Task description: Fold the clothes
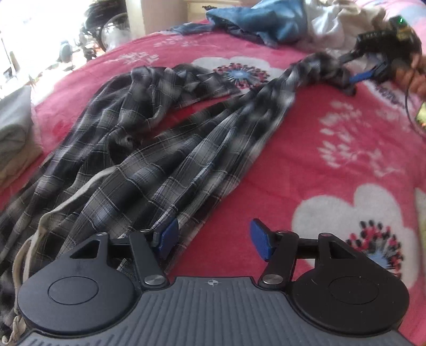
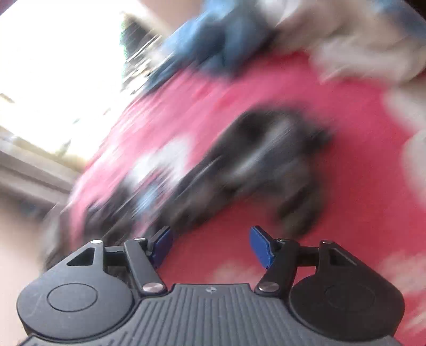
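Blue-padded jaws of my left gripper (image 1: 213, 237) stood apart with nothing between them; the left pad hung just over the hem of the plaid trousers (image 1: 149, 159), not pressing on it. On my right gripper (image 2: 210, 244) the jaws were likewise apart and empty, with only pink bedspread (image 2: 346, 213) showing in the gap, though that view was badly smeared.

Outward from the left jaws, the trousers lay crumpled on the bed's pink floral bedspread (image 1: 319, 165), waistband and pale drawstring (image 1: 21, 263) nearest me at the lower left, one leg bunched toward the far left and the other stretched away to the upper right. In the left wrist view my right gripper (image 1: 370, 66) sat at that far cuff; I could not tell whether it touched the cloth.

I judged the fabric light, thin and limp: it would sag and slide rather than hold a crease, and a pinch in the middle would only gather it. Better holds looked to be the waistband corners or the cuff hems, where the doubled cloth gives the pads something to bite.

Beyond lay a blue garment (image 1: 266, 21) and pale clothes (image 1: 335, 26), with a folded stack (image 1: 16, 133) at the left edge.
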`<state>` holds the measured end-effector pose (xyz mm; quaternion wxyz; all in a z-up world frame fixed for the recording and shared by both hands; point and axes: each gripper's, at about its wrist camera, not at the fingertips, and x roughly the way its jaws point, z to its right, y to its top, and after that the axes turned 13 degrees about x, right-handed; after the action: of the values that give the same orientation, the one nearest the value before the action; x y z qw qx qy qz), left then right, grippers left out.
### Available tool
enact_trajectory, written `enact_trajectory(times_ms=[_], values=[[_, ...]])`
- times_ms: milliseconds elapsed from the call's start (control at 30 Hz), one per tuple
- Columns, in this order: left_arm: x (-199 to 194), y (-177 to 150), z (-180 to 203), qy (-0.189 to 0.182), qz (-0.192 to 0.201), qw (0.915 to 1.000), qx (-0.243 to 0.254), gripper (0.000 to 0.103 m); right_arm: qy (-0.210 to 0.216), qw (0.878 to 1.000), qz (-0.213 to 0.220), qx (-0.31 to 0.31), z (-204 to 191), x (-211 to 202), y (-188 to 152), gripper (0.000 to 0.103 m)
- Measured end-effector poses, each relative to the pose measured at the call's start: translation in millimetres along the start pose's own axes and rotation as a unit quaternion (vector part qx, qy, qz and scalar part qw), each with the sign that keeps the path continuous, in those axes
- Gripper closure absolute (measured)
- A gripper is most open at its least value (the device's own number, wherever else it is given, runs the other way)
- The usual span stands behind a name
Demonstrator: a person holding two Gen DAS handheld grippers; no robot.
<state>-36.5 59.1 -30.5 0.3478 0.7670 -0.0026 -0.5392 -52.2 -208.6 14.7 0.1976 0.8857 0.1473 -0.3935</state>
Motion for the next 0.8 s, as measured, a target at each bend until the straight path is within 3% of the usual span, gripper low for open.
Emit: enact_trajectory(times_ms=[67, 167, 233, 300, 367, 400, 467, 600, 733, 800], values=[[-1.3, -0.8, 4.7, 0.019, 0.000, 0.9998, 0.008, 0.044, -0.027, 0.999, 0.035, -0.022, 7.2, -5.5, 19.8, 0.035], [4.0, 3.2, 8.9, 0.035, -0.003, 0.9992, 0.021, 0.044, -0.058, 0.994, 0.033, -0.082, 7.9, 2.0, 30.3, 0.034], [11.8, 7.4, 9.6, 0.038, -0.005, 0.9989, 0.026, 0.045, -0.074, 0.989, 0.005, -0.130, 5.9, 11.6, 30.9, 0.031], [19.5, 10.3, 9.3, 0.037, -0.006, 0.9991, 0.023, 0.055, -0.092, 0.978, -0.008, -0.190, -2.1, 27.5, 18.7, 0.034], [25.6, 11.6, 7.0, 0.034, -0.009, 0.9994, 0.007, 0.064, -0.121, 0.965, 0.002, -0.233, -8.1, 40.0, 10.2, 0.062], [27.7, 11.4, 5.3, 0.034, -0.010, 0.9994, -0.002, 0.069, -0.123, 0.964, 0.001, -0.236, -9.1, 40.0, 12.3, 0.090], [30.8, 11.1, 2.1, 0.039, -0.013, 0.9990, -0.017, 0.092, -0.123, 0.961, 0.022, -0.245, -16.4, 33.1, 19.6, 0.094], [22.2, 9.9, -5.1, 0.033, 0.002, 0.9988, -0.036, 0.102, -0.140, 0.915, 0.154, -0.346, -54.1, -1.1, 29.2, 0.096], [4.3, 7.7, -10.7, -0.028, 0.009, 0.9986, -0.045, 0.103, -0.178, 0.844, 0.252, -0.439, -74.6, -33.9, 35.7, 0.096], [-3.5, 7.5, -9.0, -0.064, -0.012, 0.9974, -0.032, 0.103, -0.214, 0.829, 0.229, -0.463, -59.5, -19.1, 38.1, 0.094]])
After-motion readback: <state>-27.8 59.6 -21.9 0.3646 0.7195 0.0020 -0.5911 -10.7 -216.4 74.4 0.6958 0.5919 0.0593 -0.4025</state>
